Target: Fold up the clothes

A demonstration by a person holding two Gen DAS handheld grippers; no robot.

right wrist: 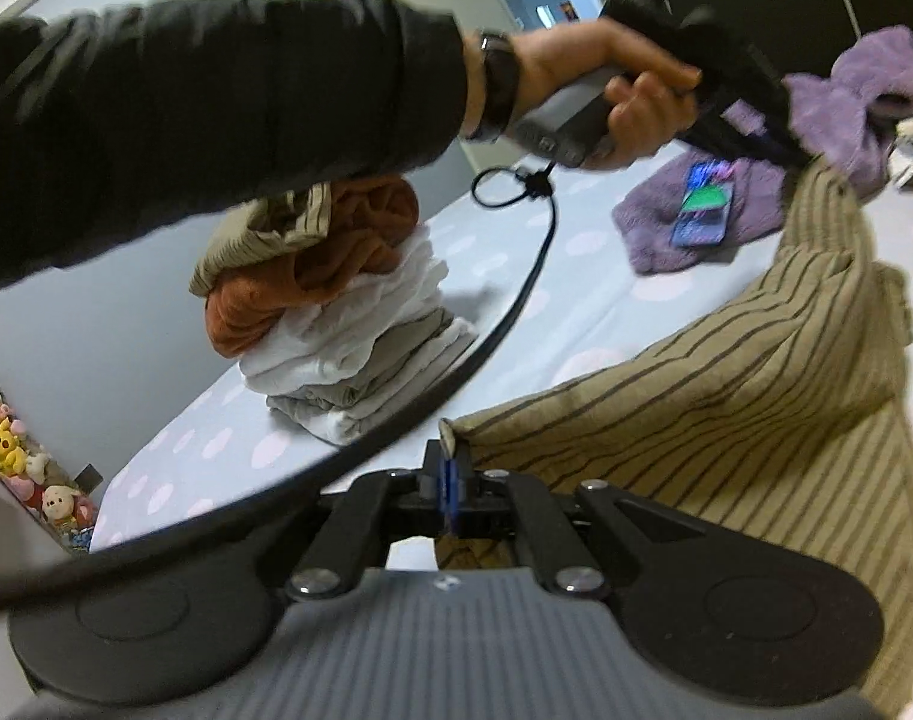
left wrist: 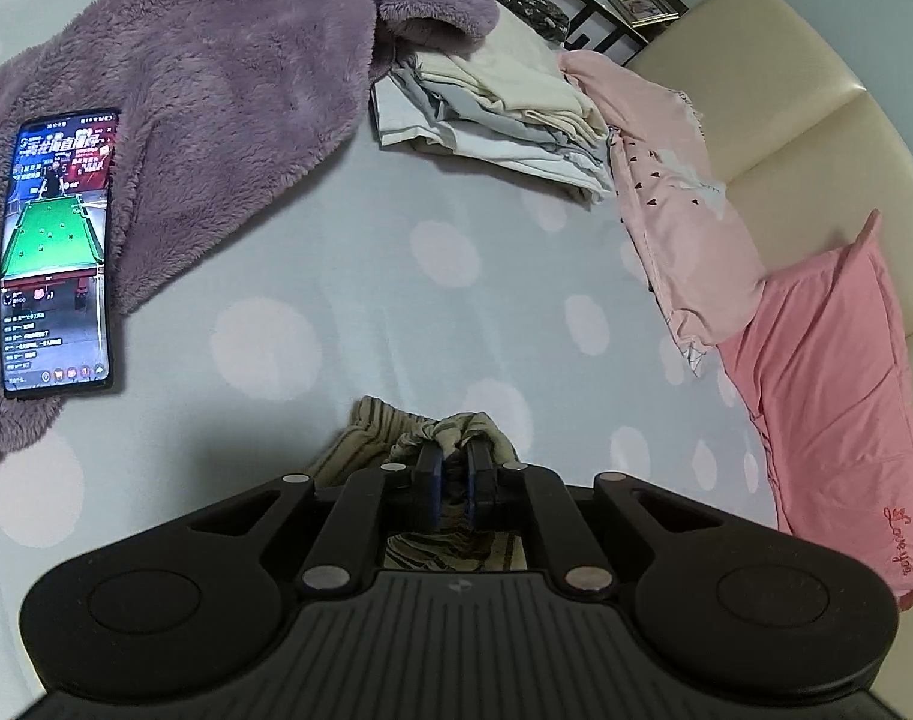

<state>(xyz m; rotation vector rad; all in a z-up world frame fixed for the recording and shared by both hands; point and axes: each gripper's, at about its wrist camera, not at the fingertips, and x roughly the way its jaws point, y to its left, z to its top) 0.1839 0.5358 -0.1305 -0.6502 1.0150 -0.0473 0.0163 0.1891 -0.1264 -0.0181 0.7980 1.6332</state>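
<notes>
Both claws are pinching the tan striped garment (right wrist: 726,396) and holding it stretched above the dotted bed (left wrist: 336,252): the left claw (left wrist: 455,468) is gripping a bunched corner, the right claw (right wrist: 450,474) a flat edge, the cloth's long axis running between them. A stack of folded clothes (right wrist: 348,324) is sitting near the bed's edge.

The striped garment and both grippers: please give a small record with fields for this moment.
garment: tan striped garment, lifted and stretched between both grippers
left gripper: shut on a bunched part
right gripper: shut on an edge
surface: dotted bed sheet
nearby: phone lying on purple fleece
folded stack: on the bed
</notes>
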